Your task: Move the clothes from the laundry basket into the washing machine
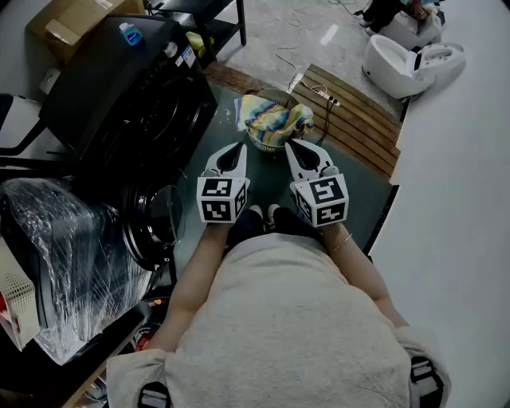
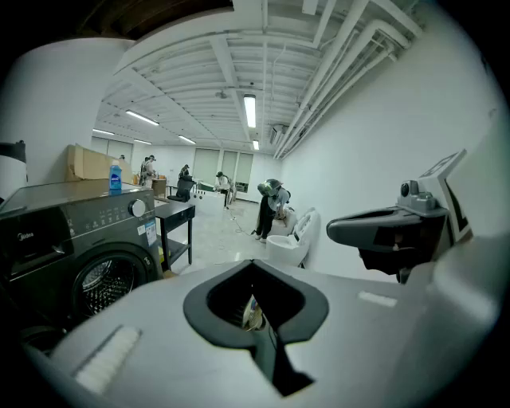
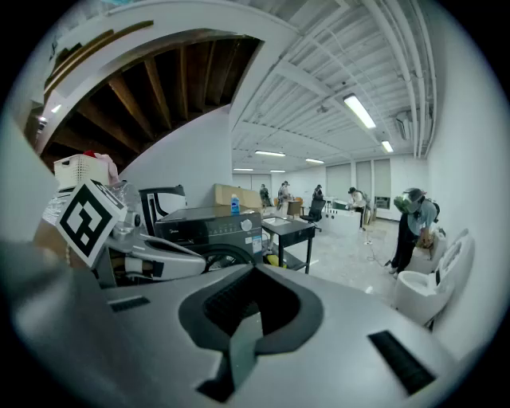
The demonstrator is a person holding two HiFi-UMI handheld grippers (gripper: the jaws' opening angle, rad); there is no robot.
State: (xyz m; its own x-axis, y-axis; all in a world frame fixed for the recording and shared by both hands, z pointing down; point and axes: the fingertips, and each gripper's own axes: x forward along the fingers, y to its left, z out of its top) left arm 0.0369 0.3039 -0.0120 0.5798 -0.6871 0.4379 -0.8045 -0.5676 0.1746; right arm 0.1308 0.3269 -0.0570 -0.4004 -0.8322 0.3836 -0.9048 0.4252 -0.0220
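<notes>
A round laundry basket [image 1: 256, 142] holding colourful striped clothes [image 1: 275, 118] stands on the dark mat ahead of my feet. The black washing machine [image 1: 127, 96] is to its left, with its round door [image 1: 155, 225] swung open toward me. My left gripper [image 1: 233, 149] and right gripper [image 1: 300, 147] hover side by side just short of the basket, both shut and empty. In the left gripper view the shut jaws fill the foreground, with the washing machine [image 2: 80, 255] at left and the right gripper [image 2: 390, 231] at right. The right gripper view shows the washing machine [image 3: 209, 227] and the left gripper [image 3: 159, 255].
A wooden pallet [image 1: 351, 111] lies right of the basket, with white machines [image 1: 406, 64] beyond it. A blue detergent bottle [image 1: 130, 33] stands on the washer, by a cardboard box [image 1: 72, 20]. A black table [image 1: 207, 24] is behind, a plastic-wrapped bundle [image 1: 64, 263] at left. People stand far off.
</notes>
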